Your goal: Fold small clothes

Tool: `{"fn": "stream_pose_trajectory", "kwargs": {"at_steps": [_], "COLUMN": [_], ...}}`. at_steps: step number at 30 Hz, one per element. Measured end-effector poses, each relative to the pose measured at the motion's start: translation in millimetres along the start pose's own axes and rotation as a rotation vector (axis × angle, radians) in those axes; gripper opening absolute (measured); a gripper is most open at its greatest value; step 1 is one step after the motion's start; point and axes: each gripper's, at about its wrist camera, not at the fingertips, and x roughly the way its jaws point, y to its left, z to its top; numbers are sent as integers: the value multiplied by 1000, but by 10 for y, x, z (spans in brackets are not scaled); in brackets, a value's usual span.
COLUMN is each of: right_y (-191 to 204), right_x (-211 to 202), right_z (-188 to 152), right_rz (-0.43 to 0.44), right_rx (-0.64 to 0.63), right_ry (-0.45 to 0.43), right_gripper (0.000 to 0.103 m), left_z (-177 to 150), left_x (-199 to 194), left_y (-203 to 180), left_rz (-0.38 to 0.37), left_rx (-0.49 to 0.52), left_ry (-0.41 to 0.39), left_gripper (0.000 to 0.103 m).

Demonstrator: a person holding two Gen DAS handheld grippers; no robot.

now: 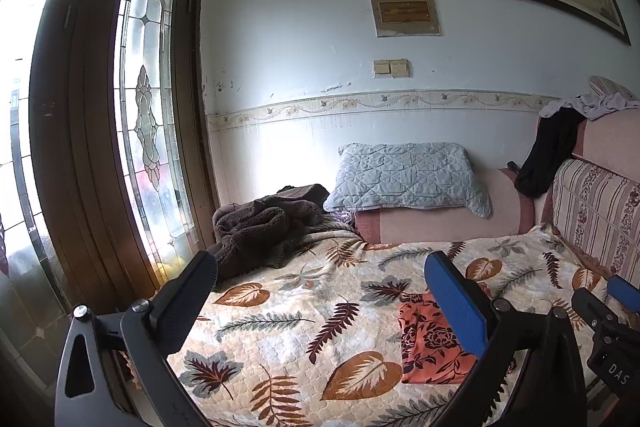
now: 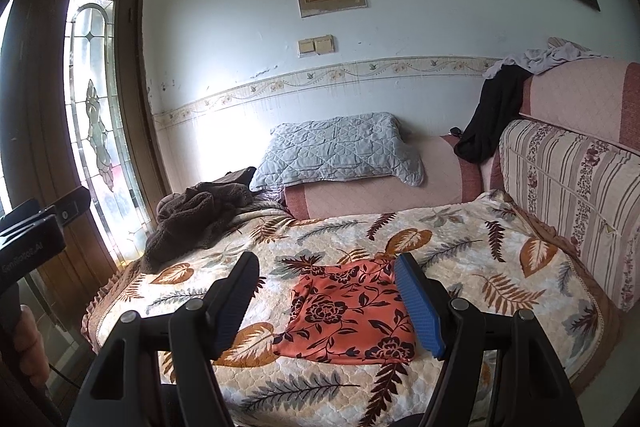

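Both grippers hover with jaws spread wide and grasping nothing: the right gripper [image 2: 328,299] directly above a folded orange floral garment [image 2: 348,319], the left gripper [image 1: 320,303] off to that garment's left. The garment lies flat on a leaf-patterned bedspread [image 2: 460,239]. Beyond the garment a grey quilted pillow [image 2: 336,151] leans against the wall, with a brown fleece heap [image 2: 196,219] to the garment's far left.

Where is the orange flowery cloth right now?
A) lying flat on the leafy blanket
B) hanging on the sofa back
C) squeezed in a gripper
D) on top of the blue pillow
A: the orange flowery cloth lies flat on the leafy blanket, with both grippers open and apart from it.
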Motion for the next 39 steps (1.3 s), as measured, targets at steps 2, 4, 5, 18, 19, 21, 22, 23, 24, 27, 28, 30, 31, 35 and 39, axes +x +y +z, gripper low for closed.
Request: {"fn": "stream_pose_trajectory", "kwargs": {"at_steps": [2,4,5,18,19,21,22,23,24,27,28,30,31,35,39], "right_y": [12,14,14,55,63,65,67,74,79,79,81,72,59,28,-9], "right_x": [2,9,9,-28,-33,-35,-36,-41,-44,-42,-42,-31,-25,8,94], "right_z": [-6,2,1,69,70,69,67,71,69,68,69,69,67,71,96], "right_rz": [-6,-6,-6,-10,-10,-10,-10,-10,-10,-11,-12,-13,-13,-17,-20], "right_rx": [-6,-8,-7,-18,-18,-19,-19,-21,-20,-20,-21,-17,-12,-3,-5], "right_ry": [-3,-4,-4,-29,-30,-30,-30,-30,-30,-31,-29,-24,-23,-19,-10], "right_gripper": [74,74,74,74,74,74,74,74,74,74,74,74,74,74,74], "left_z": [-22,-37,-46,-52,-50,-40,-34,-28,-27,-28,-27,-28,-28,-22,11], "left_x": [28,58,69,37,21,-5,-13,-21,-28,-37,-37,-36,-33,14,114], "left_y": [-1,2,2,87,95,102,108,112,115,114,108,99,93,64,37], "left_rz": [2,2,3,12,14,15,17,18,18,18,17,18,16,0,-11], "left_rx": [0,2,4,-9,-11,-14,-16,-17,-18,-18,-18,-14,-12,-10,-16], "left_ry": [9,18,20,13,9,4,2,1,0,-1,-1,1,1,12,31], "left_gripper": [103,103,103,103,103,103,103,103,103,103,103,103,103,103,103]}}
